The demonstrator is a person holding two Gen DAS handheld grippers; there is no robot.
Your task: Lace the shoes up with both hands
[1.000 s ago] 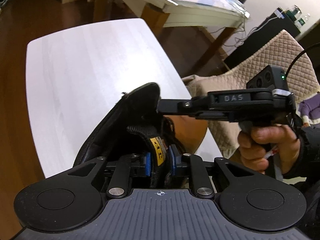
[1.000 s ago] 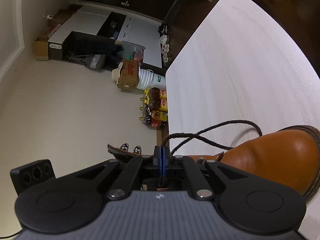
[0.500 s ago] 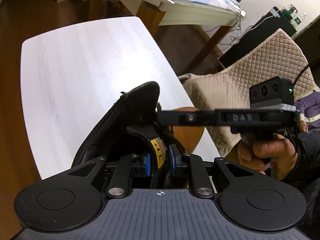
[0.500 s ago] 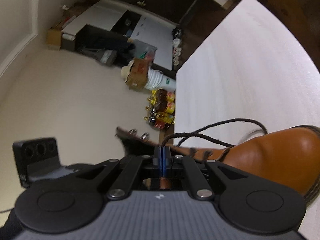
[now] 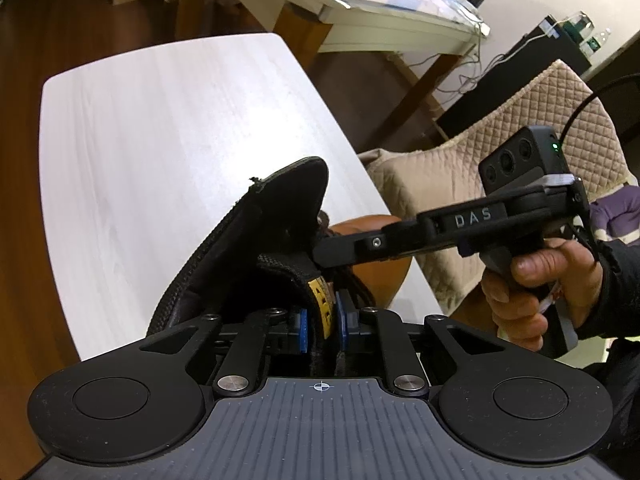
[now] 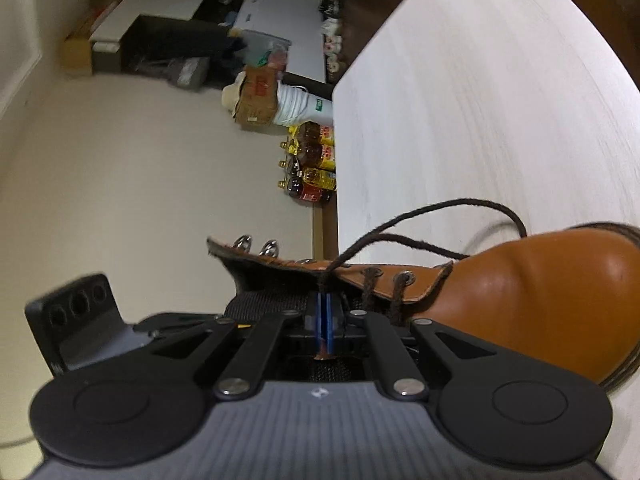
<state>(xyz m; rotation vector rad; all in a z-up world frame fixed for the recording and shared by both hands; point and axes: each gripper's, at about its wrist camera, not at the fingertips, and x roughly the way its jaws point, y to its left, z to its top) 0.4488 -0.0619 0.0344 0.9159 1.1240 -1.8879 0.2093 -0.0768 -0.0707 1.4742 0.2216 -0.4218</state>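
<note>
Two tools work on one tan leather boot (image 6: 536,292) that rests on the white table (image 5: 160,140).

From the left wrist camera, the left tool (image 5: 322,326) sits at the boot's collar, its blue pads on either side of the webbing pull loop (image 5: 320,308) with its yellow tag; the jaws are closing and a gap shows on the left side, so whether they press is unclear. The black tongue (image 5: 272,216) stands up just beyond the loop. Right of the boot, a bare hand (image 5: 536,280) grips the right tool's handle.

From the right wrist camera, the right tool (image 6: 324,320) is at the boot's eyelet flap, pads almost together but opening, with the dark brown lace (image 6: 420,216) running down between them. The lace loops out over the table above the boot's toe.
</note>
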